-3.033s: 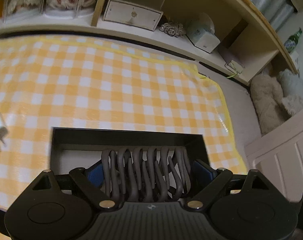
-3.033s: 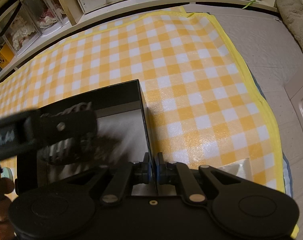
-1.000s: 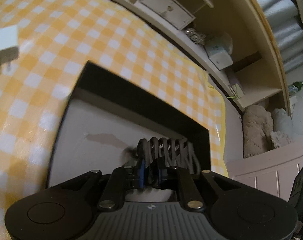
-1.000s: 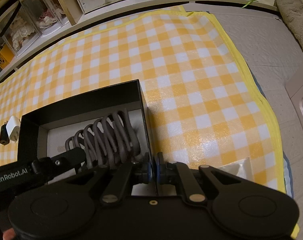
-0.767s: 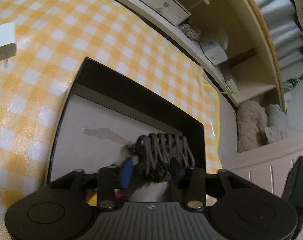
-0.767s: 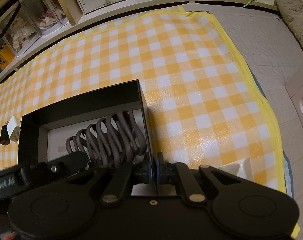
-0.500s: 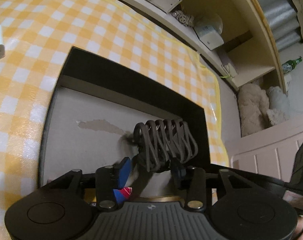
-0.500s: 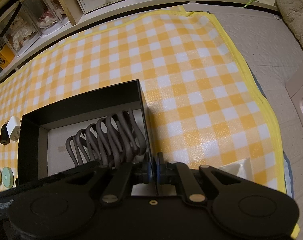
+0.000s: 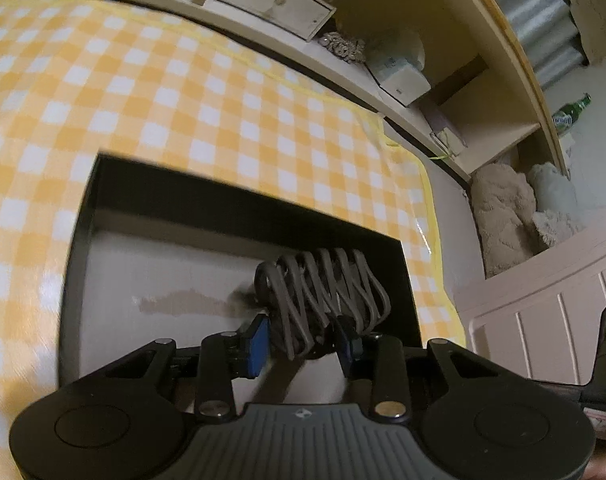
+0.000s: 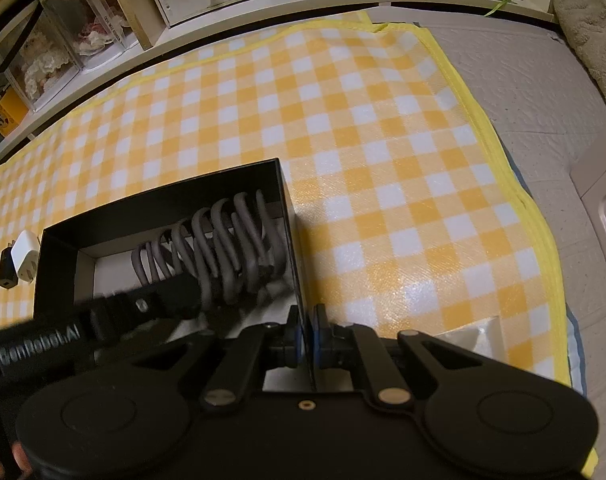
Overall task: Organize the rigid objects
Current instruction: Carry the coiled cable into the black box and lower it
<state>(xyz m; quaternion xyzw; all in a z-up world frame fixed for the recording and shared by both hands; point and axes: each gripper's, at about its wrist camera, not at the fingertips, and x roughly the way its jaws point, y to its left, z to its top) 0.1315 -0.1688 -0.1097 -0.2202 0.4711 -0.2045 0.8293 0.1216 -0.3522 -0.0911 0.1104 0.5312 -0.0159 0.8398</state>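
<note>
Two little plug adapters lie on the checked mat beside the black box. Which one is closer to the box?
The white adapter. It lies right against the black box's left wall, while the black adapter sits on its far side, further out on the mat.

**Two wrist views, one box**

We look down from each claw, close over the black box [image 9: 239, 204]. Our left view faces the shelf [image 9: 383, 80]; our right looks across the mat [image 10: 343, 120]. Both share the box and coil [image 10: 223, 240].
</note>
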